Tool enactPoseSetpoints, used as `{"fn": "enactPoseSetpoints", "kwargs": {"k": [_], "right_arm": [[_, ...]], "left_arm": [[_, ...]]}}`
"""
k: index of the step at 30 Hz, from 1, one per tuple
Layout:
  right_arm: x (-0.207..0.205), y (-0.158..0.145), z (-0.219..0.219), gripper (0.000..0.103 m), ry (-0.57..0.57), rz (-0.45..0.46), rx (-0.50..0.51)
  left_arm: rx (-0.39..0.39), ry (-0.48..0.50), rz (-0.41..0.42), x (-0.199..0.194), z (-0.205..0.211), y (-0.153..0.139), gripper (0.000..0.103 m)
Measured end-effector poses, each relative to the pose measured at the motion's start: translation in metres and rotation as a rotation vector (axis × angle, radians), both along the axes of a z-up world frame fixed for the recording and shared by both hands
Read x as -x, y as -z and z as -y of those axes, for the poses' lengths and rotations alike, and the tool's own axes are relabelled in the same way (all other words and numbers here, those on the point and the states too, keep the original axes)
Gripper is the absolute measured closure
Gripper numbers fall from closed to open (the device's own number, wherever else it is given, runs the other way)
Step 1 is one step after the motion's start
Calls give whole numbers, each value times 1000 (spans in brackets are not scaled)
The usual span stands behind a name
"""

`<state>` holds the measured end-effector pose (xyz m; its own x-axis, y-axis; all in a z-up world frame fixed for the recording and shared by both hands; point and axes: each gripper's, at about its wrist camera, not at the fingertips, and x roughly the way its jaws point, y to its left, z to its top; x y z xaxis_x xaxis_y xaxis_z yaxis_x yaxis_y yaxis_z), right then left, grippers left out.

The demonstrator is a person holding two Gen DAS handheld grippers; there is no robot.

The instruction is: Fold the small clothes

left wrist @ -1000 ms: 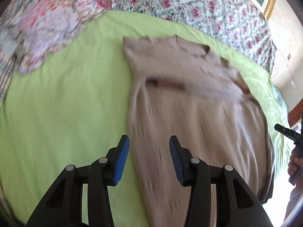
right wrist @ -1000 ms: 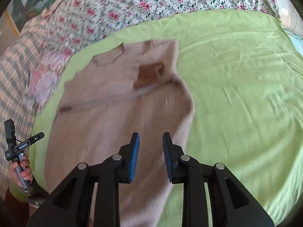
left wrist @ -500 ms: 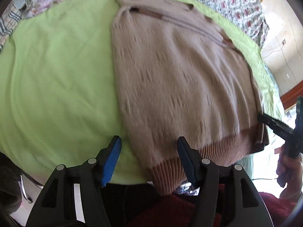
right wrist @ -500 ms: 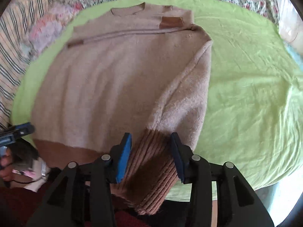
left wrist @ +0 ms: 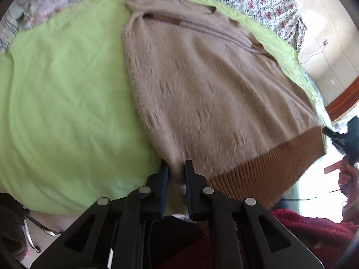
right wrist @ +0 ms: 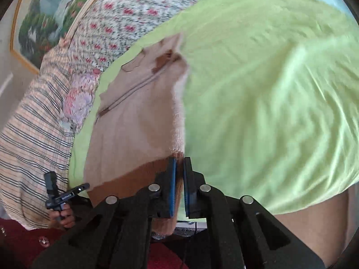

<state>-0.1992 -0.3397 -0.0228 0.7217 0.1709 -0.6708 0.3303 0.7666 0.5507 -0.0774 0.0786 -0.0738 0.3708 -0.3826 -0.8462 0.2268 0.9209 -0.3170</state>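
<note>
A: Gripping both near corners of the sweater [left wrist: 202,85], are we? The left claw [left wrist: 176,174] has just been closing and now pinches the fuzzy beige edge just above the ribbed hem [left wrist: 264,170], with fabric between its blue pads.

B: Yes, and the right claw [right wrist: 180,168] has just been closing too; its jaws stand narrow on the brown hem at the opposite corner. The sweater lies flat on the green sheet [left wrist: 62,94], collar toward the far edge of the bed, hem hanging at the near edge.

A: My worry is the left bite. It looks shallow, catching mostly fluff at the side seam. A quick lift could let that corner slip out.

B: Then one side drops and the fold goes crooked. The right view is blurred, so I cannot tell how deep that grip sits either.

A: The knit also stretches. Pulling the two corners unevenly could drag the sleeve, folded across the chest, out of place.

B: And the sheet may bunch if the sweater drags instead of lifting clear.
</note>
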Motion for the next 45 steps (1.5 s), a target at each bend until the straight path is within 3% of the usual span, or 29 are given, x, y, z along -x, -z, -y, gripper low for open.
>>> {"fn": "enactPoseSetpoints", "kwargs": {"k": [3,6,10,12,13,14,15,17,18,19,20,21,24,27,29,31,33,39,45], "right_arm": [[8,16,11,102,27,28,-68],[6,23,15,102,31,45,-92],[-6,22,4,99,-42,65,-114],[-15,23,-1,84,-86,65,-115],[-21,25,-5,64,-108,60,-115],[-22,25,-8,60,-119,66,-110],[-25,23,-11,60,-130,72,-98],[-32,24,-14,60,-146,65,-96],[-36,24,-16,60,-160,58,-93],[-37,24,-18,67,-175,51,-84],[-39,24,-21,85,-193,36,-72],[-37,24,-21,92,-200,33,-71],[-31,24,-19,91,-218,43,-82],[-37,33,-24,89,-264,18,-97],[-42,36,-31,87,-290,22,-99],[-47,38,-37,88,-312,27,-97],[-44,33,-40,94,-317,61,-96],[-26,15,-23,95,-287,235,-210],[-58,-27,-21,95,-302,399,-240]], "left_arm": [[63,10,-42,-1,-5,9,74],[113,53,-61,0,-5,10,52],[51,129,-64,6,11,10,43],[34,139,-57,8,15,12,42],[32,136,-50,8,17,13,42],[31,133,-44,8,17,13,42],[31,128,-35,9,18,12,45],[19,114,-2,8,22,10,64],[22,109,6,8,22,9,82],[54,103,-2,6,19,9,91],[75,93,-5,6,17,8,92],[89,84,-4,6,15,7,93],[115,85,-26,7,7,10,90],[179,95,-103,2,7,25,78],[185,128,-109,2,17,28,73],[148,163,-73,5,29,28,76],[128,173,-29,10,32,23,96],[203,146,108,25,15,-20,97],[290,103,294,13,7,-86,97]]}}
